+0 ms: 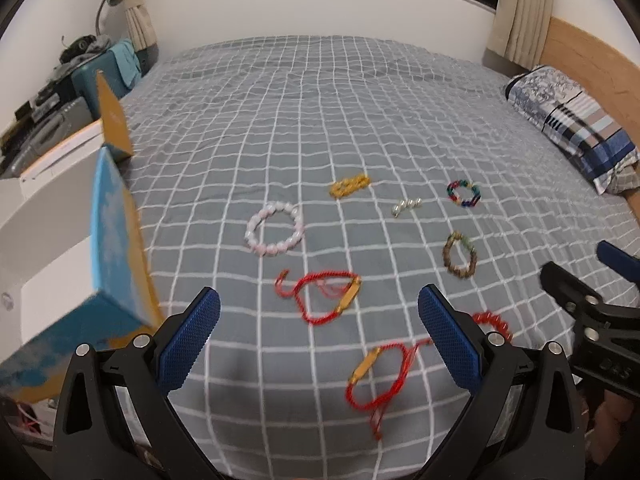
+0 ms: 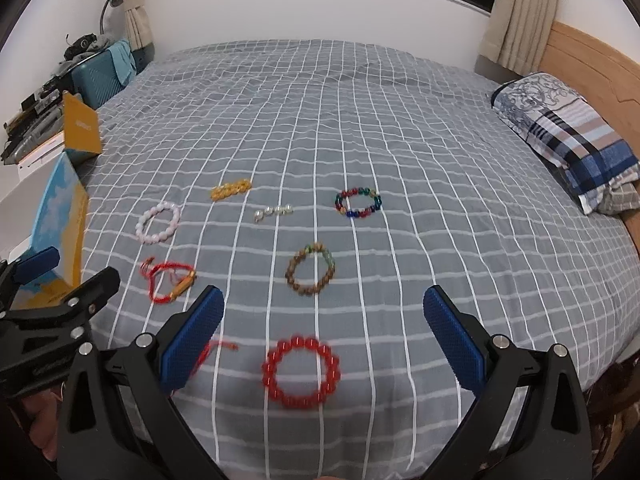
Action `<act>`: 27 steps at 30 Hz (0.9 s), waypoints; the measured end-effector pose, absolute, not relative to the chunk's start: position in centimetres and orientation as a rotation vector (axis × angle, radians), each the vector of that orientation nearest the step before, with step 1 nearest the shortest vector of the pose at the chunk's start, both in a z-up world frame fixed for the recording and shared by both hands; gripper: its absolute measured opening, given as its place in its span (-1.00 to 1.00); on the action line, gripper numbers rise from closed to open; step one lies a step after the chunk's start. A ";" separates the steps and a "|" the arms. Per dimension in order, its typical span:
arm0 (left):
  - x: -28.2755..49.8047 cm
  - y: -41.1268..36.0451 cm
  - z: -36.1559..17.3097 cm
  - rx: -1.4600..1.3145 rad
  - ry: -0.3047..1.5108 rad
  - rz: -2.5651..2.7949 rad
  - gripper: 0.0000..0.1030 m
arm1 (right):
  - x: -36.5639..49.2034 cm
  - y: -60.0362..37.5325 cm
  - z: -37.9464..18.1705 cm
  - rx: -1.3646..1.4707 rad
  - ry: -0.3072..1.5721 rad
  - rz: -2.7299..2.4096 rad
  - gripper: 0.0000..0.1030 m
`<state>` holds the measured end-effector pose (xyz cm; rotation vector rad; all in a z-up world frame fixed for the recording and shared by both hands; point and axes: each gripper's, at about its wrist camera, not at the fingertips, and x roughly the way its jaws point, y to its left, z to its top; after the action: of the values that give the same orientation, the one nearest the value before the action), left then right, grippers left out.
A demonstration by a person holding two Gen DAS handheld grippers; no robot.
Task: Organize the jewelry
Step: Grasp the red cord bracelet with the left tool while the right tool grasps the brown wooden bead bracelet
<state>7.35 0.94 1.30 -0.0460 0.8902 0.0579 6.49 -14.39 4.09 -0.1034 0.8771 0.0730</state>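
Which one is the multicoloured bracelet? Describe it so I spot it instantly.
On the grey checked bedspread, look toward the pillow side, farthest in the scatter. The multicoloured bracelet lies beyond the brown beaded bracelet; only it mixes red, blue and green beads.

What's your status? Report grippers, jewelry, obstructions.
Left gripper open, empty. Right gripper open, above red bead bracelet. Bracelets loose on bedspread; open box at left. Nothing blocking.

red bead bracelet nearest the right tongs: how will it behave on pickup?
The red bead bracelet is a ring of separate round beads, so it will probably sag into a loop rather than hold its circle. The beads look glossy, so they may slip between the pads; a pinch across one side seems safest. It lies flat on soft bedding, so rolling away looks unlikely.
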 end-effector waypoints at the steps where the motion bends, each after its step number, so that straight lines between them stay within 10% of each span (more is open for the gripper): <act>1: 8.0 1.0 1.2 -0.049 0.896 0.055 0.89 | 7.7 -14.2 3.8 -0.105 0.888 0.079 0.86; 27: 15.3 2.0 -10.3 -0.054 1.085 0.032 0.63 | 18.3 -14.2 -9.1 -0.017 1.161 0.146 0.69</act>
<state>15.31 2.02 -10.32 -0.0538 1.0846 0.0319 18.31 -14.24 -9.11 -0.0167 1.1606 0.1457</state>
